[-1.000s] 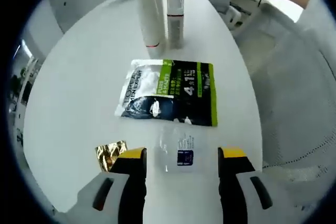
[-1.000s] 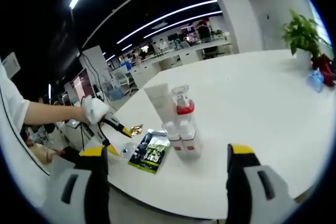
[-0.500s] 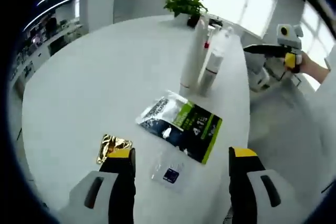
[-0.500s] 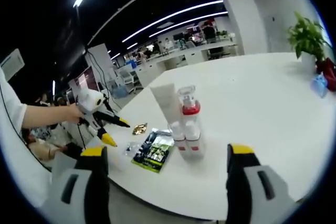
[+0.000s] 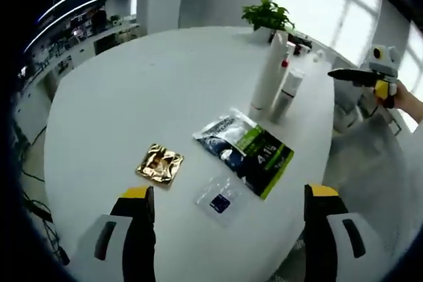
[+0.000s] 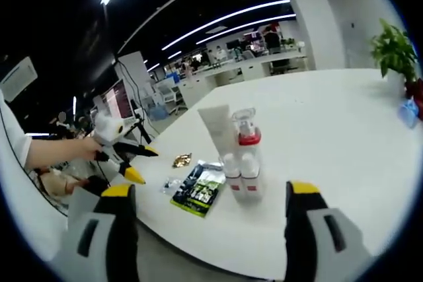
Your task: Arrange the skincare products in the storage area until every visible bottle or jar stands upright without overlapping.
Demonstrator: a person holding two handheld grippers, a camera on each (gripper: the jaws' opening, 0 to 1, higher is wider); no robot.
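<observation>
A tall white tube (image 5: 269, 74) and a pump bottle with a red collar (image 5: 289, 90) stand upright together on the round white table (image 5: 132, 97). Flat in front of them lie a green-and-black sachet pack (image 5: 248, 151), a gold foil sachet (image 5: 159, 164) and a small clear sachet (image 5: 221, 197). My left gripper (image 5: 228, 191) hovers open above the clear sachet. My right gripper (image 6: 210, 189) is open off the table's edge, facing the tube (image 6: 221, 133), bottle (image 6: 248, 156) and pack (image 6: 200, 188). The left gripper (image 6: 140, 164) appears there in a hand, jaws apart.
A potted plant (image 5: 268, 12) stands at the table's far edge, with small items beside it. The right gripper (image 5: 344, 74) is held past the table's right side. The plant (image 6: 396, 47) is also in the right gripper view, and office desks and screens (image 6: 119, 100) lie behind.
The left gripper has drawn back and up from the table, so more of the tabletop shows. The products have not moved. The right gripper's view has barely shifted.
</observation>
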